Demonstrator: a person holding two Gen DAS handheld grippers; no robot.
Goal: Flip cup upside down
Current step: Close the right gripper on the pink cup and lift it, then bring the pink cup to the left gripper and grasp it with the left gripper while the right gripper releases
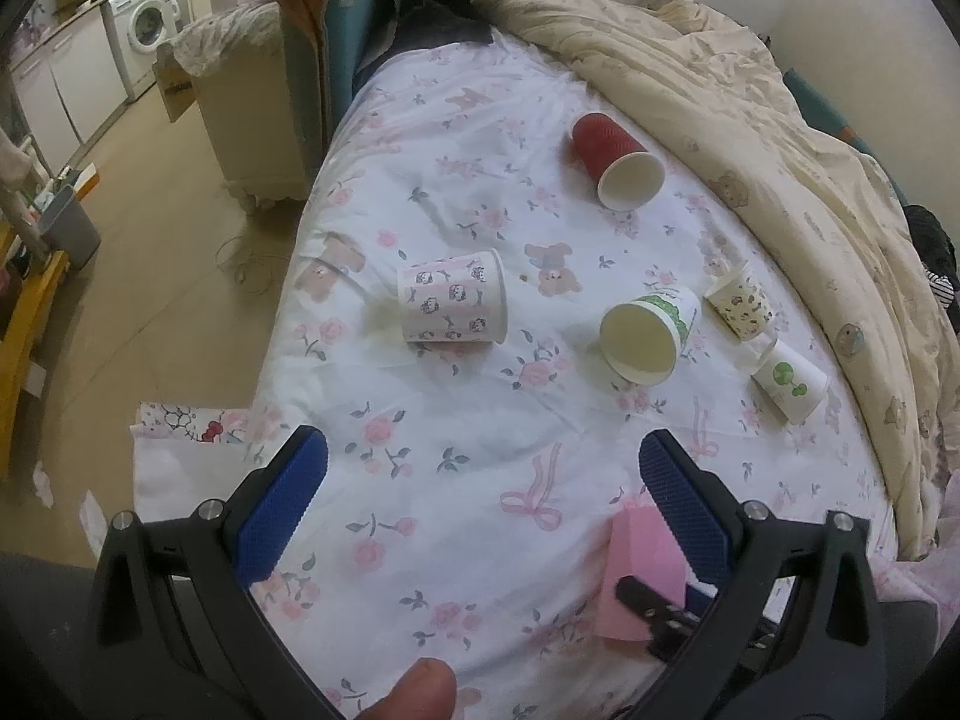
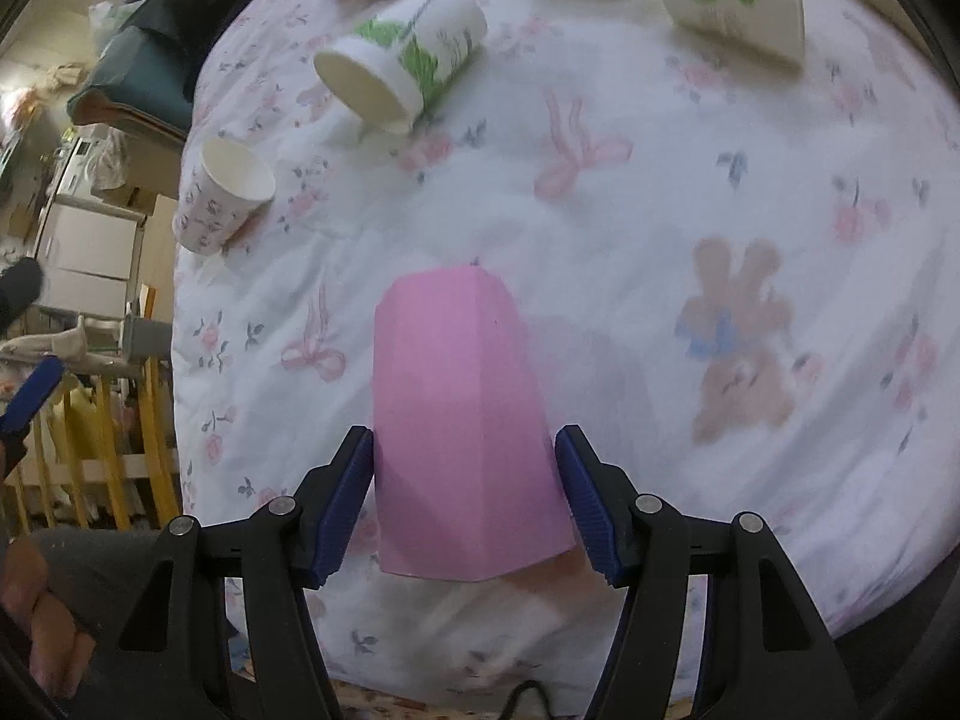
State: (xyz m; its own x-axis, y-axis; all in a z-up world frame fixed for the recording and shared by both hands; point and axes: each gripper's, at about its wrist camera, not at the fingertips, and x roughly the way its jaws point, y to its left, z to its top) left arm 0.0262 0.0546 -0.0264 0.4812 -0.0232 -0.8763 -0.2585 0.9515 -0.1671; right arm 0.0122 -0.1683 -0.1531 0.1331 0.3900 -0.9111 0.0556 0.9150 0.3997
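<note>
Pink cup lies between the right gripper pads, which clamp its sides; long axis runs straight ahead from the gripper (closed base farthest). Left gripper gapes empty beside the cup

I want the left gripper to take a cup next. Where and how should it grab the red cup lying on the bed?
Grip the red cup across its ribbed wall, near mid-body. It lies on its side, its open mouth toward the camera and to the right, so its curved sides are exposed. Bring the open left gripper down from above, one finger on each side; the rim would probably crush more easily.
</note>
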